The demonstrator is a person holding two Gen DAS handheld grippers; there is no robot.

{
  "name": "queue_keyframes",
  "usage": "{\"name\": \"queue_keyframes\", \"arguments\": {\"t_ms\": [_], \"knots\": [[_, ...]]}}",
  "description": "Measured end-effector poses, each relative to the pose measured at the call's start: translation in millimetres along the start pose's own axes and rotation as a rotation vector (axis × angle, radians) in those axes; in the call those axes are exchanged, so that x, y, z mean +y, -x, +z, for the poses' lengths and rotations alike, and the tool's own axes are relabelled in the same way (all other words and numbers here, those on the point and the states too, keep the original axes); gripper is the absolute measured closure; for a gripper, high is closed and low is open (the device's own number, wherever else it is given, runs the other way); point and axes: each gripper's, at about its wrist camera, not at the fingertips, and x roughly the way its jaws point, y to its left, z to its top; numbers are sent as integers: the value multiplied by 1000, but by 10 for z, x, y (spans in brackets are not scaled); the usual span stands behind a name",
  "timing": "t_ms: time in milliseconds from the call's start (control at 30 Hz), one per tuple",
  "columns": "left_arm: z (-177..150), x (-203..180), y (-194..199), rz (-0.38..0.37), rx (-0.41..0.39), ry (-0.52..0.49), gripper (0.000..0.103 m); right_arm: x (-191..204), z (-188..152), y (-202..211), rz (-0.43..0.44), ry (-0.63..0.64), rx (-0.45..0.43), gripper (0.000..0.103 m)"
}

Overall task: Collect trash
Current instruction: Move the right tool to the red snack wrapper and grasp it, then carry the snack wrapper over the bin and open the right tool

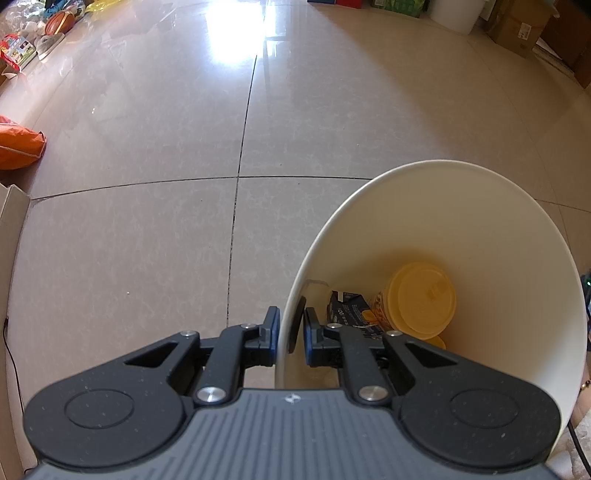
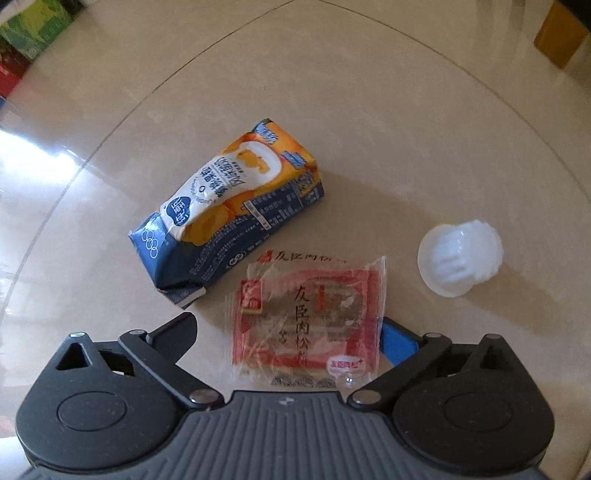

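Note:
In the left wrist view my left gripper (image 1: pixel 291 325) is shut on the near rim of a white waste bin (image 1: pixel 480 229), one finger outside the wall and one inside. At the bin's bottom lie a yellow-lidded cup (image 1: pixel 421 299) and a dark carton (image 1: pixel 351 310). In the right wrist view my right gripper (image 2: pixel 288 325) points down at the floor, open wide. A red and clear snack wrapper (image 2: pixel 310 325) lies flat between its fingers, and the pads do not press on it. A blue and orange drink carton (image 2: pixel 229 210) lies just beyond, and a white plastic cup (image 2: pixel 460 258) lies on its side to the right.
The floor is glossy beige tile (image 1: pixel 147 221). An orange bag (image 1: pixel 18 144) and a cardboard edge (image 1: pixel 11 210) sit at the left. Boxes (image 1: pixel 517 26) and a white bucket (image 1: pixel 458 14) stand far right; a basketball (image 1: pixel 59 20) and packets lie far left. A cardboard box (image 2: pixel 561 37) is at the upper right.

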Motion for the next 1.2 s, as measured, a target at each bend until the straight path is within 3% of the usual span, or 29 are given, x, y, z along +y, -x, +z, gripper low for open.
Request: {"name": "queue_keyframes", "arguments": {"t_ms": [200,500,700,900,1067,1200], "knots": [[3,6,0,-2,0,2,92,271,-97,-50,-111,138,-13,4],[0,23,5,-7,0,9,92,85,-137,106,-77,194,3,32],[-2,16,-2,-4,-1,6,92,14,-91,264,-66,294,41,40],[4,22,7,-6,2,10,92,29,-117,686,-62,439,70,41],[4,35,3,-10,1,14,92,65,-148,1358,-36,607,64,41],[7,51,-6,-12,4,20,92,220,-240,2018,51,682,37,41]]}}
